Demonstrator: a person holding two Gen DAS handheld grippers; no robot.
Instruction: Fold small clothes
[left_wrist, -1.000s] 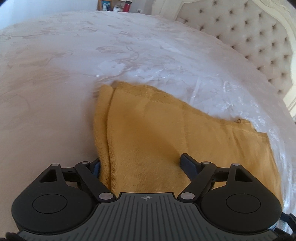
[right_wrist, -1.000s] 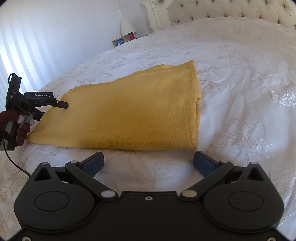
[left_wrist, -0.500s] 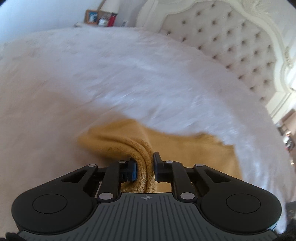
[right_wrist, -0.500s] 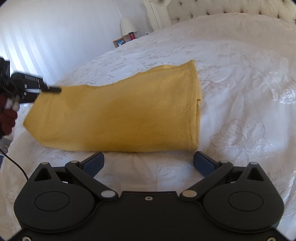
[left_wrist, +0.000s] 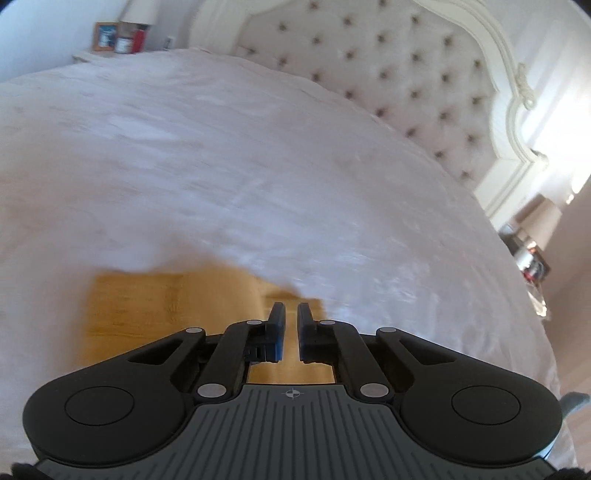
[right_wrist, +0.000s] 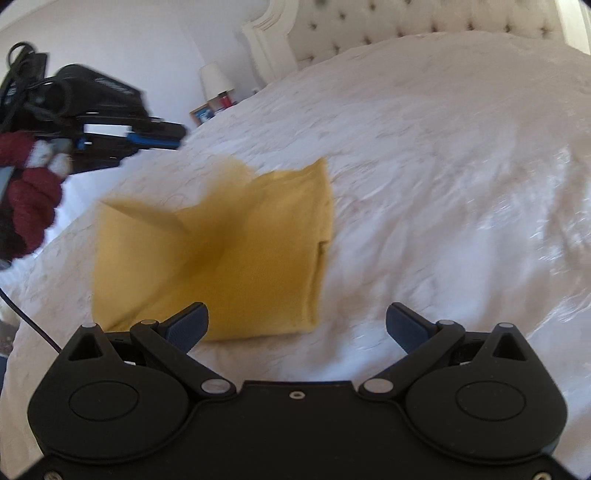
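Item: yellow garment (right_wrist: 236, 258), mid-fold on the white bed (right_wrist: 443, 166).
We see the left tool (left_wrist: 290, 325) pressed together, though whether on a raised edge to carry it over we cannot tell; right tool (right_wrist: 297, 325) spread, empty, just beside the near hem.

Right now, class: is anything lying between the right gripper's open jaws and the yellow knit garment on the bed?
Nothing visible. Only bare white bedspread separates the right gripper from the yellow garment, whose near edge lies just ahead of it.
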